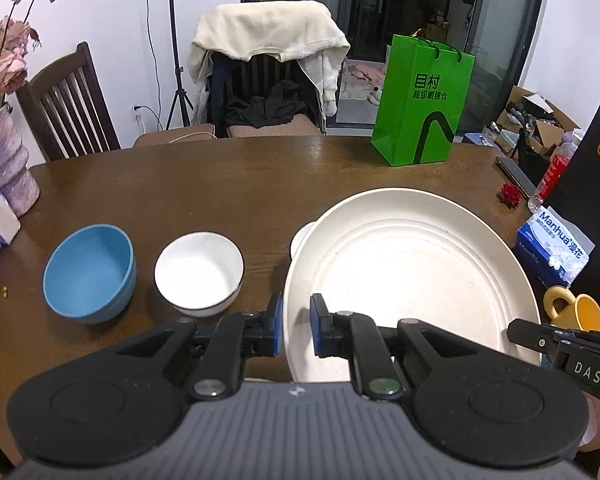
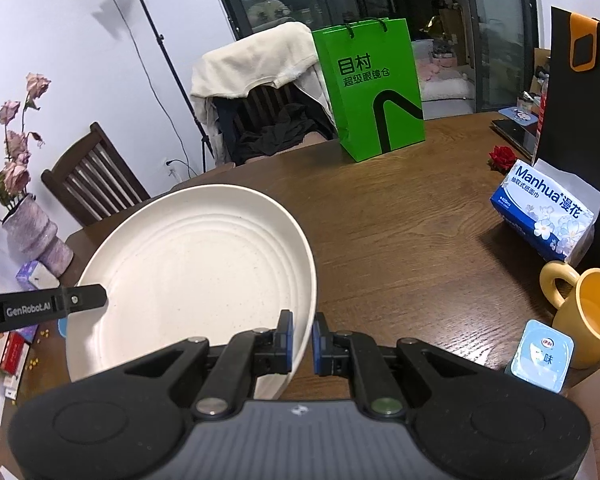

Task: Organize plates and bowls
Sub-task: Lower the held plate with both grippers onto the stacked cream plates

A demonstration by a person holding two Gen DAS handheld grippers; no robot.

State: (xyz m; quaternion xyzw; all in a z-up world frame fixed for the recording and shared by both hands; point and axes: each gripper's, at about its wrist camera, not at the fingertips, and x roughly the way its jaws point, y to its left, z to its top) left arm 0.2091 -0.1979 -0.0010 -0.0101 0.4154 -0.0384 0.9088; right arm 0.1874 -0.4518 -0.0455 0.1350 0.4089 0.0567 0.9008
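A large cream plate [image 1: 412,272] is held up above the brown table, and it also shows in the right wrist view [image 2: 192,276]. My left gripper [image 1: 296,326] is shut on the plate's left rim. My right gripper [image 2: 303,343] is shut on its right rim. A blue bowl [image 1: 89,274] and a white bowl [image 1: 199,274] stand on the table left of the plate. A bit of another white dish [image 1: 301,236] peeks out behind the plate's left edge.
A green paper bag [image 1: 422,104] stands at the table's back. A tissue pack [image 2: 548,210], a yellow mug [image 2: 590,312], a small yoghurt cup [image 2: 542,356] and a black bag [image 2: 580,92] sit at the right. A vase with pink flowers [image 1: 4,164] stands at the left.
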